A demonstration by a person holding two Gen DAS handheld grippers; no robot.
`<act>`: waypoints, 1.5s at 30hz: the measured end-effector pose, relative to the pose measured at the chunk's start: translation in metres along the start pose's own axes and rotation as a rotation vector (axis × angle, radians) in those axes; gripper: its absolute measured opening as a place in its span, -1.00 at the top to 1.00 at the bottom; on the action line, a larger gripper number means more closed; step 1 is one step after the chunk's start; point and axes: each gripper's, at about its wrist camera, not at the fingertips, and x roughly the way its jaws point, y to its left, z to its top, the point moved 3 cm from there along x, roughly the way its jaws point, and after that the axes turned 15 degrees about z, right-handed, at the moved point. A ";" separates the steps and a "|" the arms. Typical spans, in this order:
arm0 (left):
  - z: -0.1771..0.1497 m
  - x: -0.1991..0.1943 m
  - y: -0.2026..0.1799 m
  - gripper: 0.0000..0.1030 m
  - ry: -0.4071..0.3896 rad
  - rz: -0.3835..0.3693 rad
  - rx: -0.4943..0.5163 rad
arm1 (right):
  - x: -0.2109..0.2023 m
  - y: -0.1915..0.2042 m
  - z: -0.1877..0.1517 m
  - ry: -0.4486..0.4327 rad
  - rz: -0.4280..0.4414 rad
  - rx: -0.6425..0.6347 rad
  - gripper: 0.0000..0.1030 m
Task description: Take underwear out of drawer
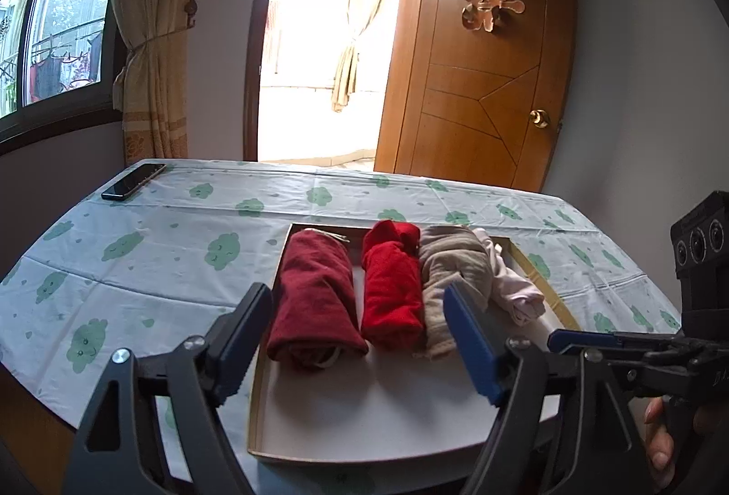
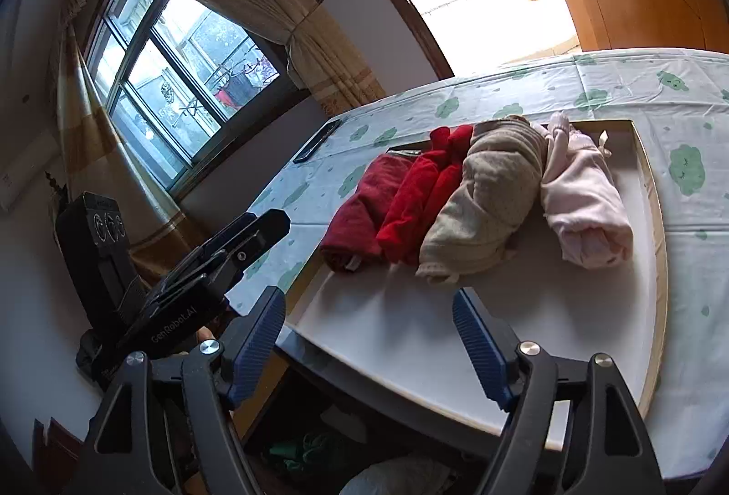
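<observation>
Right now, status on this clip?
Left gripper open, right gripper open, both empty. Four rolled underwear lie untouched in the drawer. Nothing blocking.

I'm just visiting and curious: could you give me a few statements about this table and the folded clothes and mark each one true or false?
1. Four rolled garments lie side by side in the shallow tray. True: dark red roll, bright red roll, beige roll, pale pink roll.
2. The left claw is clamped on the dark red roll. False: it is open and holds nothing.
3. A phone lies on the tablecloth, outside the tray. True.
4. The pale pink roll sits between the two red ones. False: it is at the end, next to the beige roll.
5. The right claw is open. True.
6. The wooden door is shut. False: it stands open.
</observation>
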 end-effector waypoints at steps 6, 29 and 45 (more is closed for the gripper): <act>-0.028 -0.032 -0.001 -0.67 -0.004 -0.026 0.030 | -0.018 0.011 -0.040 0.035 0.038 -0.023 -0.54; -0.158 -0.047 0.035 -0.77 0.261 0.034 0.140 | -0.022 -0.029 -0.162 0.196 0.045 0.168 -0.61; -0.208 -0.023 0.030 -0.88 0.511 0.014 0.332 | 0.048 -0.032 -0.188 0.396 -0.004 0.253 -0.62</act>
